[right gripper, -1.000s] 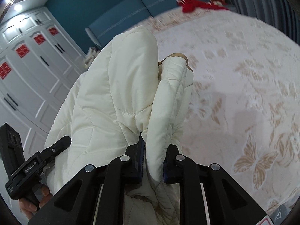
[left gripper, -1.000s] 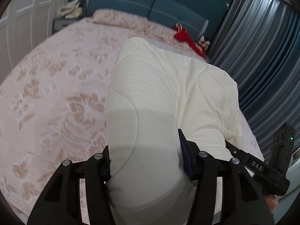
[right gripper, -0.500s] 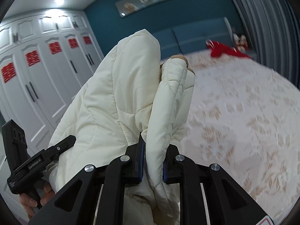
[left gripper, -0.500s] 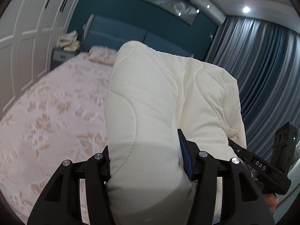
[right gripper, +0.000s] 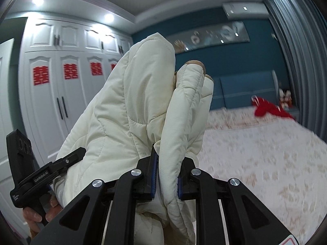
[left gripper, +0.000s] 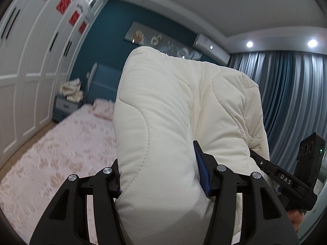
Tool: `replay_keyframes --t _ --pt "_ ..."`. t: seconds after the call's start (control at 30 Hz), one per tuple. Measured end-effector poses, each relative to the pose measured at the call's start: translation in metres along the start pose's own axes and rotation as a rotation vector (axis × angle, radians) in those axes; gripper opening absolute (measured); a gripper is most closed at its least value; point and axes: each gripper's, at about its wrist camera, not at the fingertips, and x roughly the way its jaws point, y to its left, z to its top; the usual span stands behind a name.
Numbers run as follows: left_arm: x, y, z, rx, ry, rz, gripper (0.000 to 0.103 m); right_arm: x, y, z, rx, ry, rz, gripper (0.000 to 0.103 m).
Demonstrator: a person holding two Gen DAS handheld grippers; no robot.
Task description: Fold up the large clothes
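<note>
A cream quilted padded jacket [left gripper: 173, 122] hangs between both grippers, lifted above the bed. My left gripper [left gripper: 159, 175] is shut on a thick fold of it; the jaws stand wide around the padding. My right gripper [right gripper: 166, 169] is shut on a thinner edge of the same jacket [right gripper: 130, 110], whose brown-lined collar tip [right gripper: 194, 62] stands up. The right gripper shows in the left wrist view [left gripper: 286, 181] at the lower right. The left gripper shows in the right wrist view [right gripper: 40, 175] at the lower left, held by a hand.
The bed with a pink floral cover [left gripper: 51, 163] lies below and ahead [right gripper: 255, 153]. A red garment [right gripper: 269, 108] lies near the blue headboard [right gripper: 245, 89]. White wardrobes [right gripper: 61, 102] line the left, grey curtains [left gripper: 290, 102] the right. A nightstand with folded items [left gripper: 69, 100] stands by the bed.
Both grippers have risen and tilted upward with the jacket. The views now show wall and ceiling instead of mostly the bed. The grips are unchanged.
</note>
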Motion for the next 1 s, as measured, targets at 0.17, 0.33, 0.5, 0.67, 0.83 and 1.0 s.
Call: replay_keyframes --t 0.17,0.33,0.5,0.67,0.83,1.0 --pt "-0.008 0.009 0.017 0.002 -0.045 -0.018 0.052 0.001 0.017 0.016 -0.04 -0.04 0.025 0.016" --pt "0.007 0.026 0.019 -0.012 -0.045 -0.008 0.052 0.024 0.019 0.019 -0.059 -0.027 0.027 0.016" --pt "0.041 0.053 0.011 -0.051 -0.006 0.007 0.052 0.066 0.01 0.012 -0.053 0.032 0.021 0.016" --pt "0.092 0.088 -0.016 -0.091 0.088 0.049 0.052 0.126 -0.012 -0.011 -0.014 0.14 0.005 0.016" --pt "0.153 0.125 -0.057 -0.125 0.216 0.107 0.052 0.196 -0.045 -0.058 0.059 0.277 -0.015 0.016" --pt "0.201 0.154 -0.104 -0.154 0.338 0.145 0.052 0.247 -0.074 -0.109 0.108 0.396 -0.056 0.016"
